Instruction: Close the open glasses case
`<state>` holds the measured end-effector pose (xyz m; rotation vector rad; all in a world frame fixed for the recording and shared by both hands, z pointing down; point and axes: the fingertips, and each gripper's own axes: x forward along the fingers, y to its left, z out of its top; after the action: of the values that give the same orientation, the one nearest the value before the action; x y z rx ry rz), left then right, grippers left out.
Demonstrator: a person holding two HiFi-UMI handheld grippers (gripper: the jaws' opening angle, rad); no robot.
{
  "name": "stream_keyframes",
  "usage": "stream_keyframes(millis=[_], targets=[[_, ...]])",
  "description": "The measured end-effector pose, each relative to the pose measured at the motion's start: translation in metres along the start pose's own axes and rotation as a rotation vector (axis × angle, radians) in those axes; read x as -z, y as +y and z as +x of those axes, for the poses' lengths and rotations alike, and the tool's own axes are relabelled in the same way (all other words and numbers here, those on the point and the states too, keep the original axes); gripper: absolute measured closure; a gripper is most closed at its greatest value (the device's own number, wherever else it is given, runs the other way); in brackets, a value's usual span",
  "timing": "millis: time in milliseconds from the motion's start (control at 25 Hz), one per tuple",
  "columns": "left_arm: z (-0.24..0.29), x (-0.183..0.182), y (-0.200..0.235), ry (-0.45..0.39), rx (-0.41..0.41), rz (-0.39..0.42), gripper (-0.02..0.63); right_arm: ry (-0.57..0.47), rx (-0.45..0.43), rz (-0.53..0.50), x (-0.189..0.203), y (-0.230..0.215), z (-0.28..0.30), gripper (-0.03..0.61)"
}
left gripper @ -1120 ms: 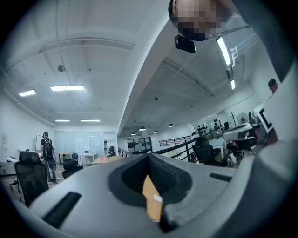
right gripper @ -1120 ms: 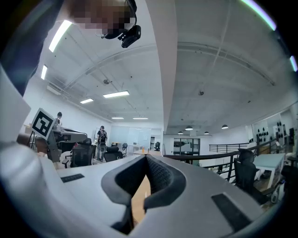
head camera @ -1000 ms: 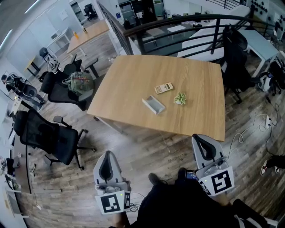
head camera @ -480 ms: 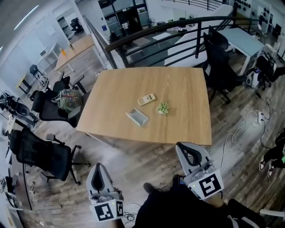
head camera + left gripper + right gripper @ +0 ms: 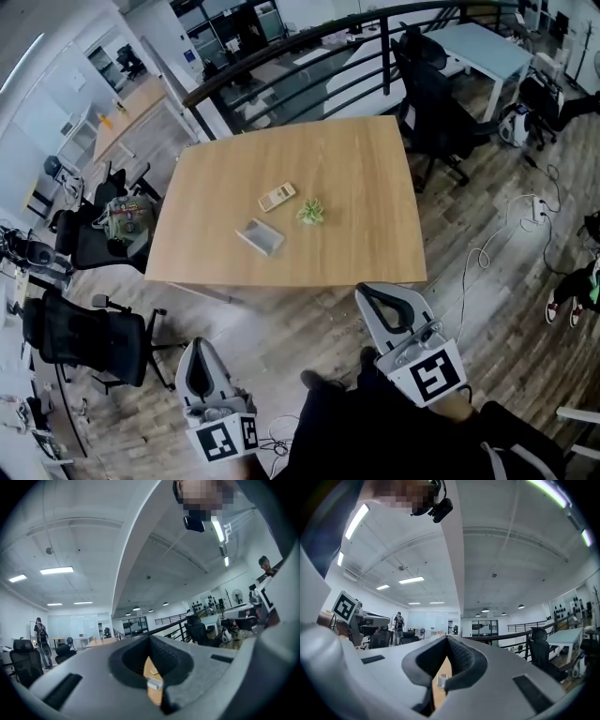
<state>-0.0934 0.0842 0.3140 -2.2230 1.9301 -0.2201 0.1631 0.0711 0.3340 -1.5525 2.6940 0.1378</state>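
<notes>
Head view, looking steeply down: a large rectangular light-wood table stands on a dark plank floor. Black office chairs sit off its left side. Both grey plastic claws are held low over the floor, short of the table's near edge. The left gripper is at the lower left and the right gripper at the lower right, just below the table's near right corner. Each has its jaws pressed together at the tips, pinching nothing.

The open pale grey rectangular glasses case lies on the near left part of the table, well apart from both claws and roughly between them. Just beyond it lie a cream flat calculator and a small green leafy plant.

Left gripper view: the left gripper shows closed jaws, and through the hollow between them a strip of tabletop with the glasses case far ahead. This view also shows the ceiling lights, which the head view does not.

Right gripper view: the right gripper is likewise closed, and a small pale object shows in its hollow, too small to identify.
</notes>
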Motion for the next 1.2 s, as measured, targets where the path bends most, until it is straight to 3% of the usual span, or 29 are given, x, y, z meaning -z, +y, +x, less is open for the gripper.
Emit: stream_keyframes(millis=[440,1200], targets=[[0.011,-0.003,-0.025,-0.01,0.041,0.009,0.615,-0.031,0.054,-0.019,-0.002,-0.027,-0.017,0.565],[0.019,-0.002,-0.027,-0.006,0.039,0.022,0.615,-0.035,0.03,-0.014,-0.001,-0.029,-0.007,0.565]])
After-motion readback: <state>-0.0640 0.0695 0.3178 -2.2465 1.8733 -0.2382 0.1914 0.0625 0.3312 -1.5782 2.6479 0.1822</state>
